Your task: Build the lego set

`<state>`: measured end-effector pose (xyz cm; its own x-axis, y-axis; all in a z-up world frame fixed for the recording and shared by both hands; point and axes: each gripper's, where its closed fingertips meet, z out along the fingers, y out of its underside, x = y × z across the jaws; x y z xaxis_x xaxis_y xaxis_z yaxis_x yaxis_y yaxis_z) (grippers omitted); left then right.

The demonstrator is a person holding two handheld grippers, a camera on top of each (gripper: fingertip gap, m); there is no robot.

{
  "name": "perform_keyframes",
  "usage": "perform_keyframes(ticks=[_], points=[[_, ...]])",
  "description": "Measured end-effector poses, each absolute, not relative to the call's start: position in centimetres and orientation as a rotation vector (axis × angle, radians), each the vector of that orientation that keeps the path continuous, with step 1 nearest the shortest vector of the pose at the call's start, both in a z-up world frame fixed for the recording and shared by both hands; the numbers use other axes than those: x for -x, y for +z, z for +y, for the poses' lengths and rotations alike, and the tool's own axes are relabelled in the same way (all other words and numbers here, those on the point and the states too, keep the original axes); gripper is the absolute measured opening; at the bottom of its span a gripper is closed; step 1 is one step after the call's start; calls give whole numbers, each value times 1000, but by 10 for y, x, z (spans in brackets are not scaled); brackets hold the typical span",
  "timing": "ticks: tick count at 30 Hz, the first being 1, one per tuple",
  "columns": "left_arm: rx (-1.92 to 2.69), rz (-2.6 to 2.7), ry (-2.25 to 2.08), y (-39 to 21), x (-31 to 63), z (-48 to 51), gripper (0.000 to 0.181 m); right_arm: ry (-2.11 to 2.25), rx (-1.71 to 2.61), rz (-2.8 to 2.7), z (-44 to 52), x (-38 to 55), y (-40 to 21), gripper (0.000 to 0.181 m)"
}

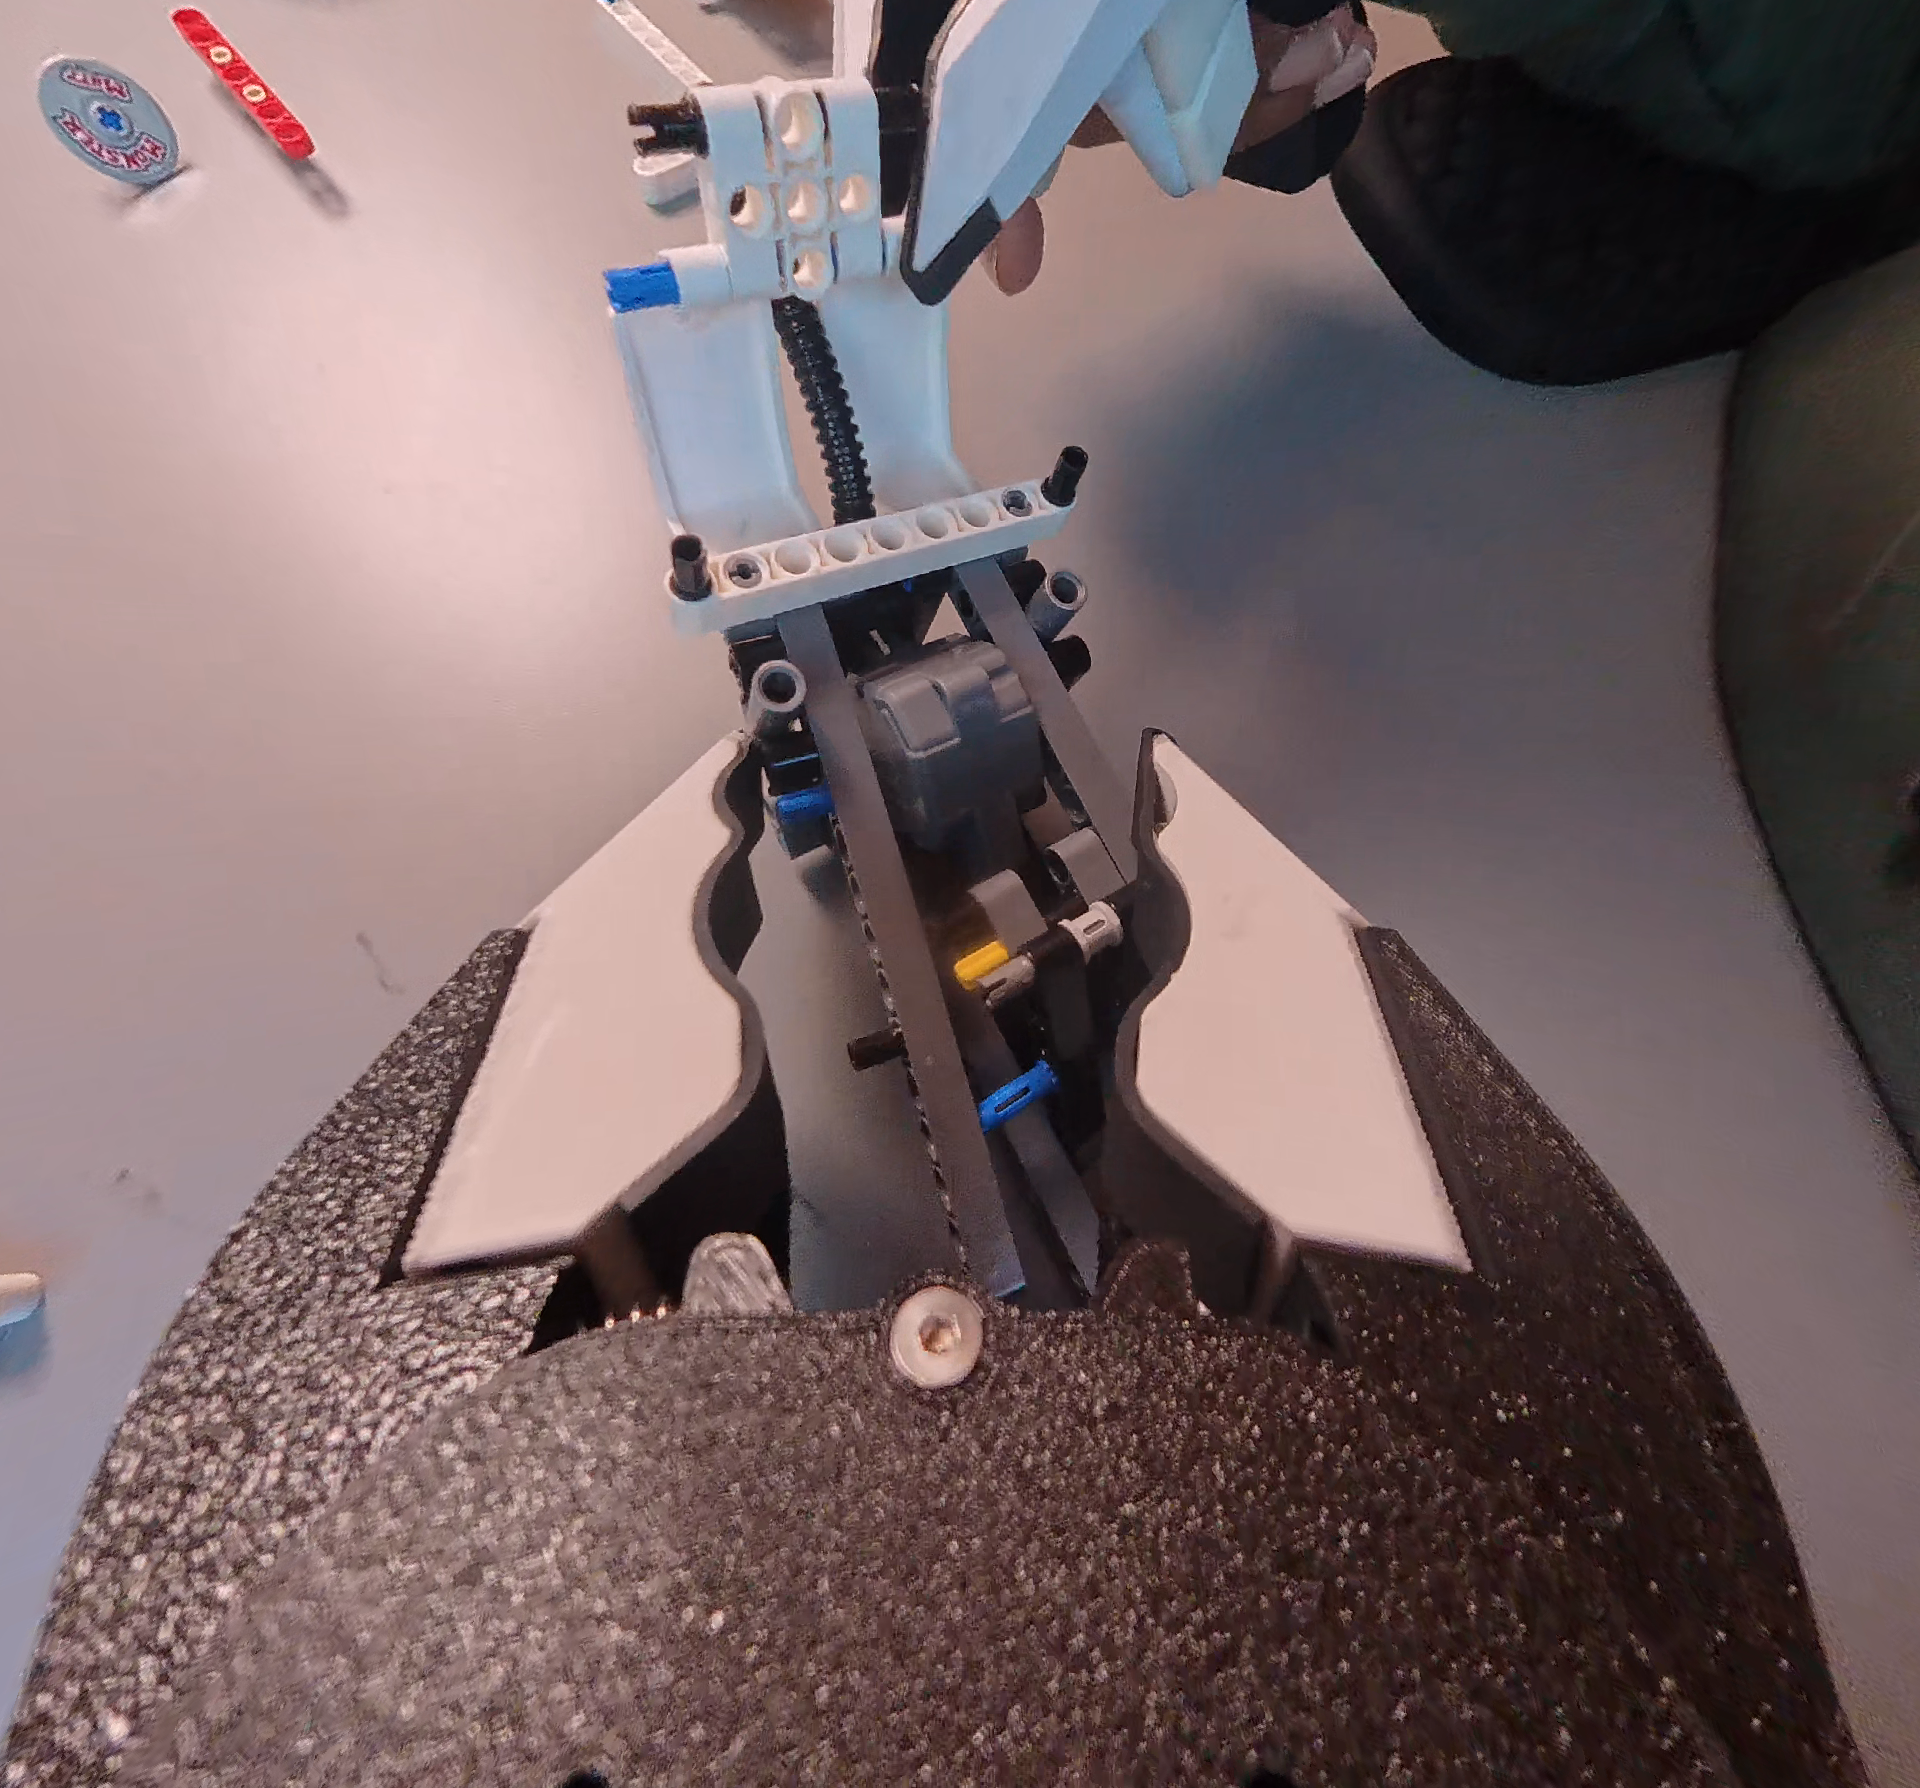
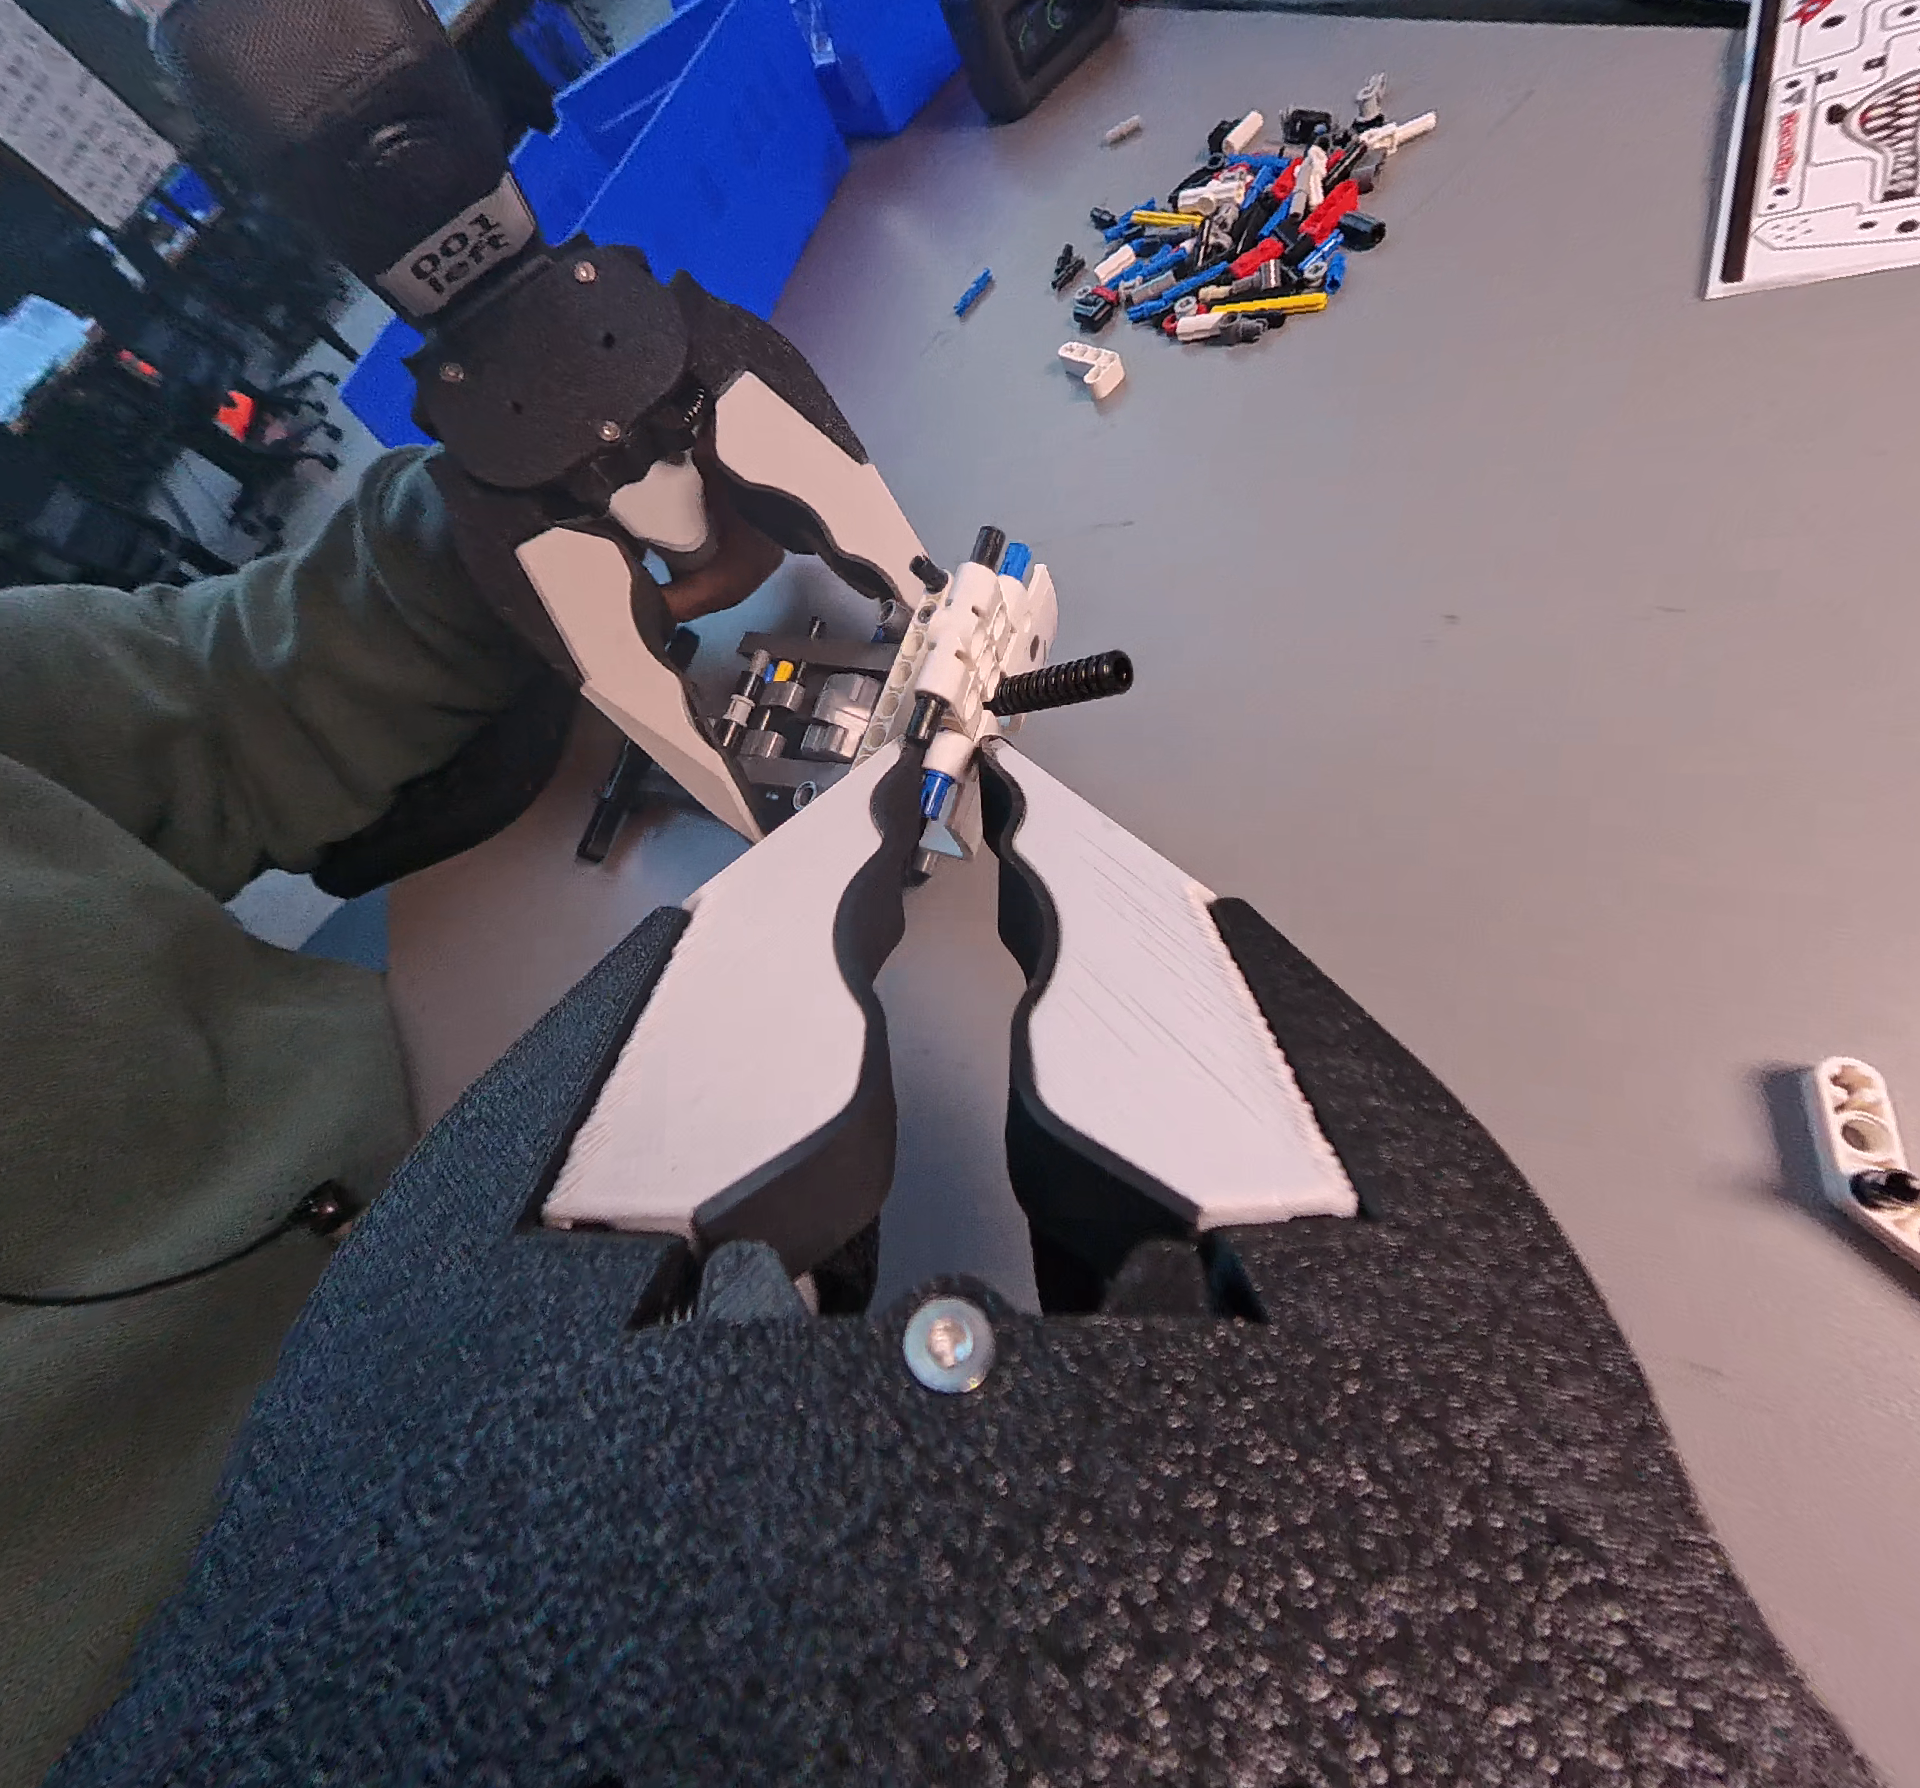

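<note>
Lettered gripper label (image 2: pixel 457 258), disc (image 1: pixel 107 119), sheet (image 2: pixel 1829 128)

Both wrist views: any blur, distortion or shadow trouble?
Left wrist view: fisheye bends the grey tabletop; the white and grey lego assembly stays sharp and casts a soft shadow. Right wrist view: the white angled lego beam at the edge smears, and the background is soft.

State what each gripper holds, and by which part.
Left gripper clamps the lego model's dark grey chassis end; right gripper pinches its white front end.

Black textured tool (image 2: pixel 951 782), white fingers (image 2: pixel 1143 1032), green sleeve (image 2: pixel 208 658)
</note>
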<state>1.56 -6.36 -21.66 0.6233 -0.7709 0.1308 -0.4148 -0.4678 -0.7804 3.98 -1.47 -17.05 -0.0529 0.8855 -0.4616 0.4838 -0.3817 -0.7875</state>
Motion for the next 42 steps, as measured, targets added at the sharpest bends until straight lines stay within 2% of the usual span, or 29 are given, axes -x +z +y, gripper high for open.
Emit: perform_keyframes(ticks=[20,36,42], points=[[1915,1115,-502,-208,-21,-73,70,1628,1766,-1655,-39,-64,-175,14],[1923,1013,-701,-206,-24,-73,68,1667,1683,-1646,-44,-64,-162,15],[2012,943,-708,-213,-16,-68,68,1676,1716,-1529,-27,-60,-159,0]])
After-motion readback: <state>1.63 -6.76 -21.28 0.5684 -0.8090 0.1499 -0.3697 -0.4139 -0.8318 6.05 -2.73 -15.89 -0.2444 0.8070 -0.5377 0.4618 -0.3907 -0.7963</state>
